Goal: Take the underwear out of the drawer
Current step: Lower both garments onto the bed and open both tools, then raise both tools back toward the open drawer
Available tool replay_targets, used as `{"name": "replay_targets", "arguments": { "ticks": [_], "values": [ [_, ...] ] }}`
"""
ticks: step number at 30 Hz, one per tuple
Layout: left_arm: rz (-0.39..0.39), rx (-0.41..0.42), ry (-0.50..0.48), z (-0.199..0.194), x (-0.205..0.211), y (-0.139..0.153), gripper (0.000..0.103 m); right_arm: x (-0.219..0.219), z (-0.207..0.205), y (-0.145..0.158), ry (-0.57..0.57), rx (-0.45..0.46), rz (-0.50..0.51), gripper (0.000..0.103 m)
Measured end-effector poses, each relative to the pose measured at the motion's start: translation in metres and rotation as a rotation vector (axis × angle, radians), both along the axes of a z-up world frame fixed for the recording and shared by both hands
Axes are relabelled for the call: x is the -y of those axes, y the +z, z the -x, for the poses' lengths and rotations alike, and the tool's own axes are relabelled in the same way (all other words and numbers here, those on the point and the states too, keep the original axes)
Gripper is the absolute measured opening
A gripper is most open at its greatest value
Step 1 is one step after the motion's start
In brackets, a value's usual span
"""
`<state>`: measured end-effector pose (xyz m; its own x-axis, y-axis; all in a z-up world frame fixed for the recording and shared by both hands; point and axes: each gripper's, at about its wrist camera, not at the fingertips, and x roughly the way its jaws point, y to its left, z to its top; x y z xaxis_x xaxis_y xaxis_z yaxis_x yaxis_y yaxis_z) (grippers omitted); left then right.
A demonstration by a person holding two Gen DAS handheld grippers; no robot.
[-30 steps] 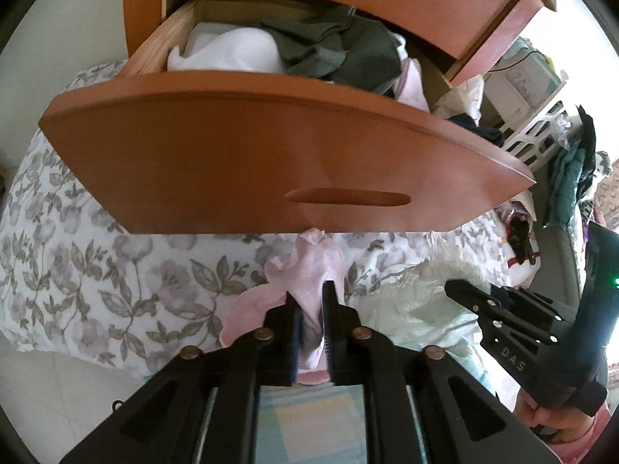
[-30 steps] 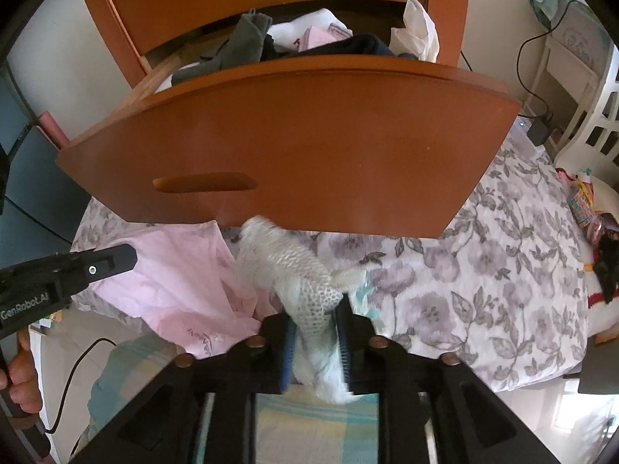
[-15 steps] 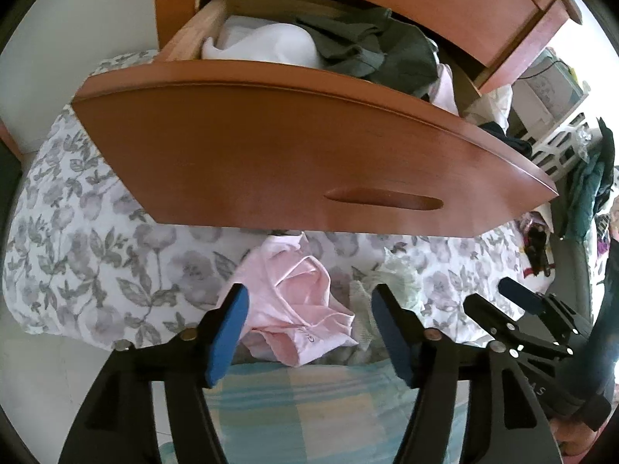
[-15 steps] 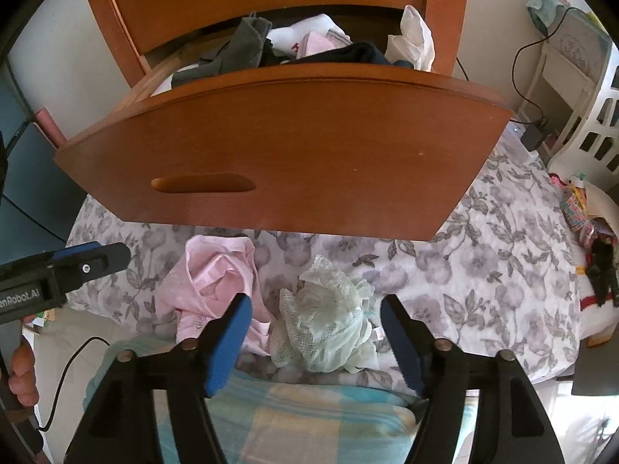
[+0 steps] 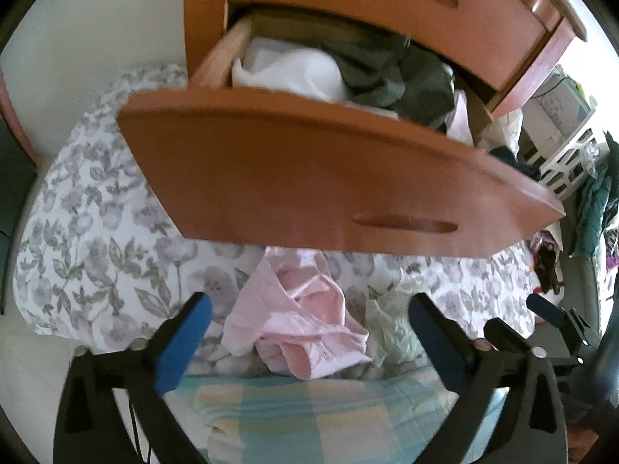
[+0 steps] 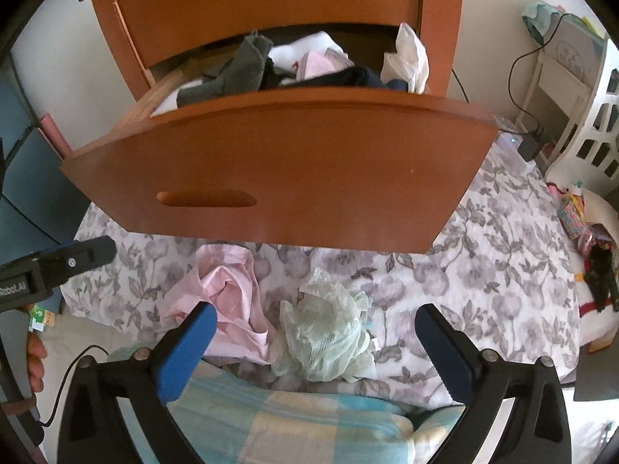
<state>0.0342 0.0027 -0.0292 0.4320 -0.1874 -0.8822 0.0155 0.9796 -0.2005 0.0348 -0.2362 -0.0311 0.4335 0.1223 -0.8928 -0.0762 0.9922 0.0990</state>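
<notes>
Both tongs, the left tongs [image 5: 307, 319] and the right tongs [image 6: 315, 328], have just been opening and stand wide with nothing pinched. The pink underwear [image 5: 298, 328] and the pale lace underwear [image 6: 329, 336] lie on the flowered bed [image 6: 483, 270], below the open drawer [image 6: 290, 170]. More clothes fill this drawer, so a deep reach may catch several pieces together.

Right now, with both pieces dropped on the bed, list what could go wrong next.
1. The pink underwear and pale green lace underwear lie at the edge of the floral bedspread; a nudge might slide them off.
2. The open drawer juts out over the bed, so raising the left gripper or right gripper, whose jaws have just opened wide and empty, could knock its front.
3. The grey garment is heaped above the drawer's rim and may spill.
</notes>
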Motion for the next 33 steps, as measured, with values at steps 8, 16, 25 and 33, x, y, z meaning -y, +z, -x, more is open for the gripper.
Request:
{"name": "replay_targets", "arguments": {
  "ticks": [8,16,25,33],
  "values": [
    [0.007,0.094,-0.005,0.006,-0.008,0.029,0.103,0.005,0.002,0.018,-0.009,0.058,-0.005,0.103],
    [-0.007,0.229,-0.050,0.007,-0.009,0.074,0.103,0.006,0.003,0.058,0.018,0.167,-0.001,0.103],
    [-0.092,0.397,-0.072,-0.010,-0.016,0.124,0.103,0.006,-0.008,0.118,0.047,0.342,0.017,0.103],
    [-0.084,0.454,-0.075,-0.032,-0.022,0.142,0.103,0.005,-0.030,0.130,0.064,0.352,0.013,0.103]
  ]
}}
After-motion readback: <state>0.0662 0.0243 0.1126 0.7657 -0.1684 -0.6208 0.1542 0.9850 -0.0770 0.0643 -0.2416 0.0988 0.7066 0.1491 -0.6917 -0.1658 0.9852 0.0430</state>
